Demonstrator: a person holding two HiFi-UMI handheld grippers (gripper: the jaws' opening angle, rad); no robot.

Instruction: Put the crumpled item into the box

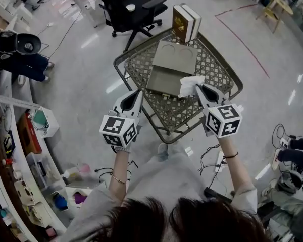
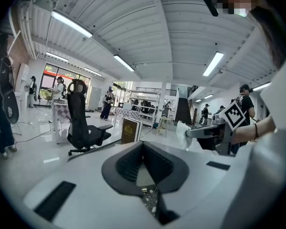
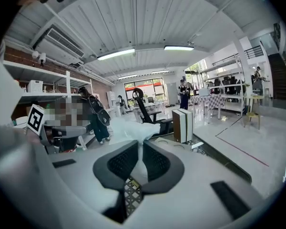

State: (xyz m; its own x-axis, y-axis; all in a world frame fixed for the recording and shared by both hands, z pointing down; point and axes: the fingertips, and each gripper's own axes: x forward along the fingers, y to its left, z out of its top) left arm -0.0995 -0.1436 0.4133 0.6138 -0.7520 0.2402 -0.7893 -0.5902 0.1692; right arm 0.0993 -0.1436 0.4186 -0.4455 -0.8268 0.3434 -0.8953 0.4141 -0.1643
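- The surface (image 1: pixel 175 111) is a small metal lattice top with a rounded tube rim. Glossy grey floor (image 1: pixel 81 84) lies open all round it.
- A black office chair (image 1: pixel 129 9) stands off the rim at 11 o'clock, apart from the surface.
- A grey box (image 1: pixel 166 77) lies in the middle of the lattice as two flat, matte halves. The farther half has two round dents. Bare lattice shows beyond its edges at 3, 6 and 9 o'clock.
- An upright brown-and-white case (image 1: pixel 186 21), stiff and book-shaped, stands at the 12 o'clock rim, just past the box's far edge.
- The crumpled item (image 1: pixel 190 84) is white, soft and creased, like paper or thin film. From the head view it sits over the 3 o'clock edge of the box's nearer half. How high it hangs above the box cannot be told.
- The right tongs (image 1: pixel 199 88) pinch that crumpled item. The right gripper view shows the ribbed dark pads (image 3: pixel 155 161) pressing on it from both sides, and it billows out past the tips.
- The left tongs (image 1: pixel 138 94) are pressed together at the tips and hold nothing. They hover over the 9 o'clock rim of the surface, well apart from the box.
- Both grippers have smooth white shells and carry cubes with black-and-white square markers.
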